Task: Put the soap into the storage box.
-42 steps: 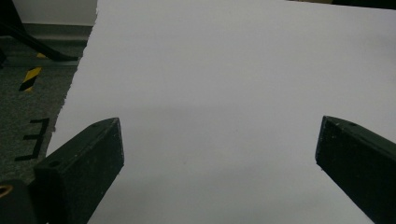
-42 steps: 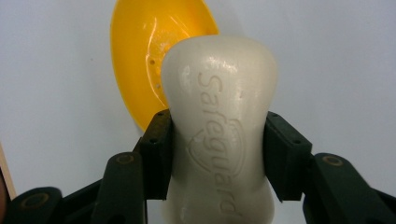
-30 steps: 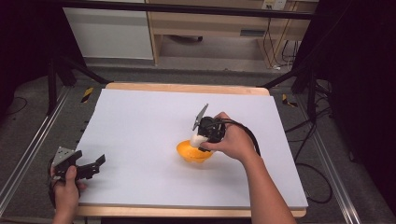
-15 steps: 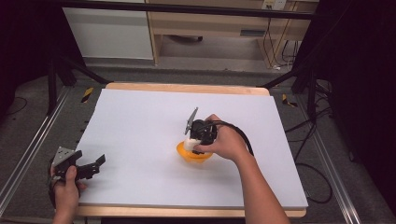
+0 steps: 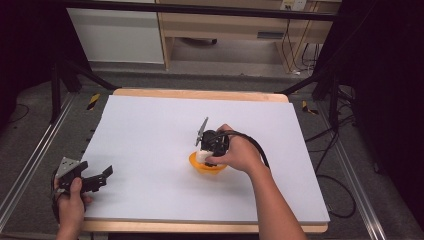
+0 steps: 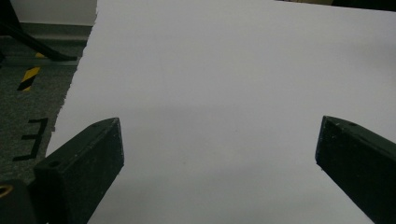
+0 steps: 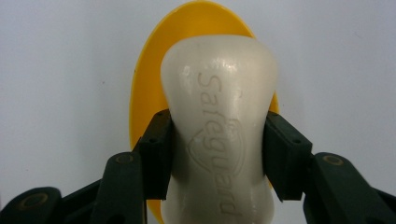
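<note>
A white bar of soap [image 7: 219,121] stamped "Safeguard" is clamped at its waist between the two black jaws of my right gripper [image 7: 218,144]. It hangs just over a small orange bowl [image 7: 144,93]. In the high view the orange bowl [image 5: 206,167] sits at the table's middle, with the right gripper [image 5: 204,155] and the hand above it and the soap [image 5: 201,156] at its left rim. My left gripper [image 5: 100,177] rests at the table's front left corner, jaws spread wide. The left gripper [image 6: 219,154] has only bare white surface between its jaws.
The white table top [image 5: 150,130] has a wooden edge [image 5: 200,93] at the back. A black cable [image 5: 257,147] trails from the right gripper over the forearm. Grey floor with metal rails [image 5: 30,160] flanks the table.
The right hand has carried the soap a little left and down over the orange bowl. The left gripper has stayed put.
</note>
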Demonstrator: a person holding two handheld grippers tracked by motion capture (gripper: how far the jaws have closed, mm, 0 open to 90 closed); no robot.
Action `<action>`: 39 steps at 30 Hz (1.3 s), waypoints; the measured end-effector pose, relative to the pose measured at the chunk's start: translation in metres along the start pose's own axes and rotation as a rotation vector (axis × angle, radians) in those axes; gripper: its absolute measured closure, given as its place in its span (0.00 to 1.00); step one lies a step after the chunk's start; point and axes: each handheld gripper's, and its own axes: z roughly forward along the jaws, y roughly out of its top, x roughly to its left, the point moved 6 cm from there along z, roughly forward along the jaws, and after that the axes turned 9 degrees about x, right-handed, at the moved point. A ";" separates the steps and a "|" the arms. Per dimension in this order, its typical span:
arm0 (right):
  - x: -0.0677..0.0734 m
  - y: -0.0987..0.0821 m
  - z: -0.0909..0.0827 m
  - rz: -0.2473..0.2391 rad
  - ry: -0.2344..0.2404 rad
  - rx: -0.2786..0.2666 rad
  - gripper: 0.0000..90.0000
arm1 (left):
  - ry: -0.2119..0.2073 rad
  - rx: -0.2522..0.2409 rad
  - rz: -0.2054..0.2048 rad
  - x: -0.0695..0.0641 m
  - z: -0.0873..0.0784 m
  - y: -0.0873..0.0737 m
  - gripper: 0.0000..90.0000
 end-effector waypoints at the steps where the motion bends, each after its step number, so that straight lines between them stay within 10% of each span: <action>1: 0.000 0.000 0.000 0.003 -0.004 -0.001 0.55 | 0.000 0.000 0.000 0.000 0.000 0.000 0.01; 14: -0.001 -0.007 -0.019 0.067 -0.002 -0.093 0.43 | 0.002 0.001 0.003 0.000 0.000 0.000 0.01; 39: -0.022 -0.102 -0.029 0.402 -0.013 -0.376 0.16 | 0.007 0.004 0.005 0.000 0.000 0.000 0.01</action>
